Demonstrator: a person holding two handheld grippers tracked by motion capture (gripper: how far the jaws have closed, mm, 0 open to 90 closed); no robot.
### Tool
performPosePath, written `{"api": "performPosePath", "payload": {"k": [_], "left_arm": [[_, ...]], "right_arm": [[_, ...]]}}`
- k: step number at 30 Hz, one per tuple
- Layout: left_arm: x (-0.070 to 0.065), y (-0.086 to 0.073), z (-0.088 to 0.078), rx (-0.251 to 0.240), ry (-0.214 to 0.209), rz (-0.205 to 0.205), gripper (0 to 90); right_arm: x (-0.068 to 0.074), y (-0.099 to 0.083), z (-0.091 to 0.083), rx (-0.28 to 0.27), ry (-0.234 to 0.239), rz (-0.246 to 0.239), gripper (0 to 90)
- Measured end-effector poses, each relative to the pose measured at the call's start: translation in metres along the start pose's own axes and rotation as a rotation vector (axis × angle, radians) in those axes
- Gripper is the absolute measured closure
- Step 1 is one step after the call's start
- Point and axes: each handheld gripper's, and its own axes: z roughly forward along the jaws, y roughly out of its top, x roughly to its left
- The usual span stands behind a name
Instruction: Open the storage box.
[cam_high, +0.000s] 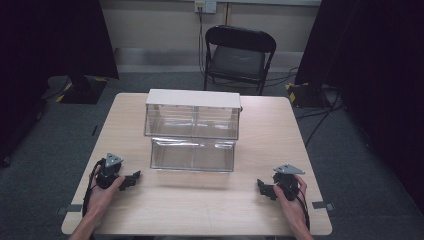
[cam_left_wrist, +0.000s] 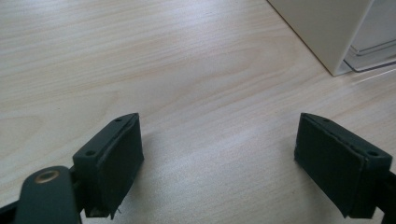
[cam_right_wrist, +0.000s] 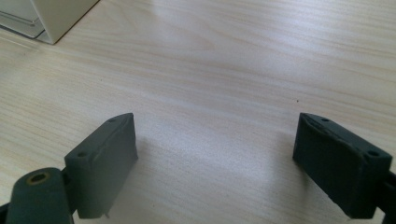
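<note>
1. Plainly spread wide and empty, jaws of left gripper (cam_high: 131, 179) and right gripper (cam_high: 264, 188), resting on the table (cam_high: 200, 210) nearer than the drawer unit (cam_high: 193, 114).
2. Already pulled out: lower clear drawer (cam_high: 193, 155); upper one shut.
3. Nothing grasped yet; no obstacle between. Beyond the unit, a folding chair (cam_high: 239, 55).

Looking forward and down from above onto the whole table (cam_high: 210, 210), while riding low and close over its wood along each gripper's jaws, sharing with the high view a bottom corner of the drawer box (cam_left_wrist: 322, 32).
</note>
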Motion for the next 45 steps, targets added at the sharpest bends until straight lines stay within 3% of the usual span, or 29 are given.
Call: {"api": "performPosePath", "payload": {"k": [13,15,16,19,22,27,31,36,38,40,41,42,45], "left_arm": [[0.000,0.000,-0.001,0.005,0.007,0.000,14.9],[0.000,0.002,-0.002,0.030,0.000,-0.002,15.8],[0.001,0.004,-0.004,0.049,-0.015,-0.010,16.1],[0.003,0.004,-0.007,0.042,-0.052,-0.035,20.4],[-0.002,0.008,-0.014,-0.003,-0.088,-0.033,21.7],[-0.013,0.012,-0.022,-0.058,-0.120,0.006,22.0],[-0.021,0.016,-0.023,-0.094,-0.142,0.007,22.9],[-0.030,0.018,-0.023,-0.090,-0.185,0.042,22.6],[-0.036,0.020,-0.025,-0.092,-0.238,0.041,21.3],[-0.040,0.022,-0.026,-0.096,-0.259,0.049,20.0],[-0.040,0.022,-0.026,-0.096,-0.259,0.049,20.0],[-0.043,0.023,-0.026,-0.093,-0.247,0.078,20.0],[-0.046,0.025,-0.024,-0.092,-0.259,0.081,20.0]], "right_arm": [[0.000,-0.001,0.000,-0.007,-0.001,0.000,12.4],[0.000,-0.001,0.000,-0.007,-0.001,0.000,12.3],[0.000,-0.001,0.000,-0.004,-0.004,0.001,11.2],[0.000,-0.001,0.000,-0.004,-0.004,0.002,11.1],[0.000,-0.001,0.001,-0.003,0.002,-0.002,10.7],[0.000,-0.001,0.001,-0.003,0.001,-0.002,10.6],[0.000,-0.001,0.001,-0.003,0.002,-0.001,10.6],[0.000,-0.001,0.001,-0.003,0.002,-0.001,10.6],[0.000,-0.001,0.001,-0.003,0.001,-0.002,10.6],[0.000,-0.001,0.001,-0.003,0.001,-0.002,10.6],[0.000,-0.001,0.001,-0.003,0.001,-0.002,10.6],[0.000,-0.001,0.001,-0.003,0.001,-0.002,10.6],[0.000,-0.001,0.001,-0.003,0.001,-0.002,10.6]]}}
